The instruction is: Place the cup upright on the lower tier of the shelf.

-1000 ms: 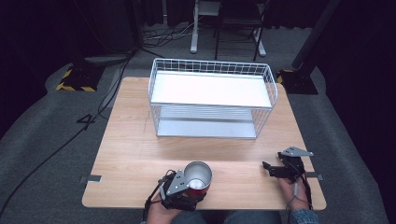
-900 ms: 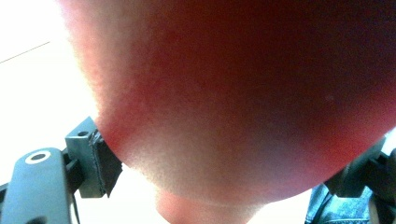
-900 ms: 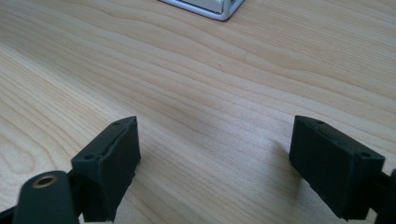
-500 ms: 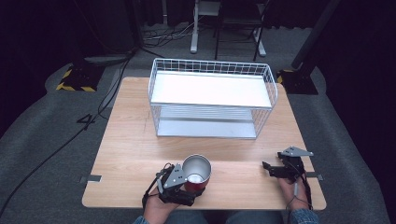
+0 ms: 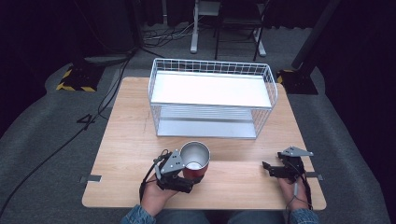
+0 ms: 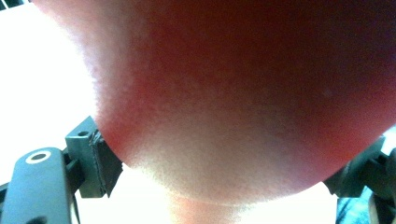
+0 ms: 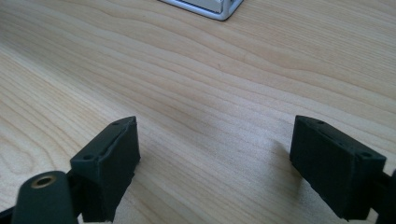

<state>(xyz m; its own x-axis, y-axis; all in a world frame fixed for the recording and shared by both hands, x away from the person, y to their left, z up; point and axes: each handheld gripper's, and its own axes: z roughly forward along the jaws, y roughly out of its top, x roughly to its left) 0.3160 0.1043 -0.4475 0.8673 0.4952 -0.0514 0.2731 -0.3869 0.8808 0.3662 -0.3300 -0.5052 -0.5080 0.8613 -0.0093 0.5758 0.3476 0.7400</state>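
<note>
Pale wood-grain worktop on grey carpet; dark room, cables trailing on the floor beyond. White wire rack stands at the worktop's far middle. Red metal cup, mouth up, sits just in front of the rack, clamped by the left claw. Right claw rests front-right of the rack, jaws wide, nothing between them.

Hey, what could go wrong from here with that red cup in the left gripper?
The red cup is wide, and the left gripper grips only its lower body, so it might slip or tilt. The wire rack stands just ahead; its top rim could catch the cup if it travels low.
</note>
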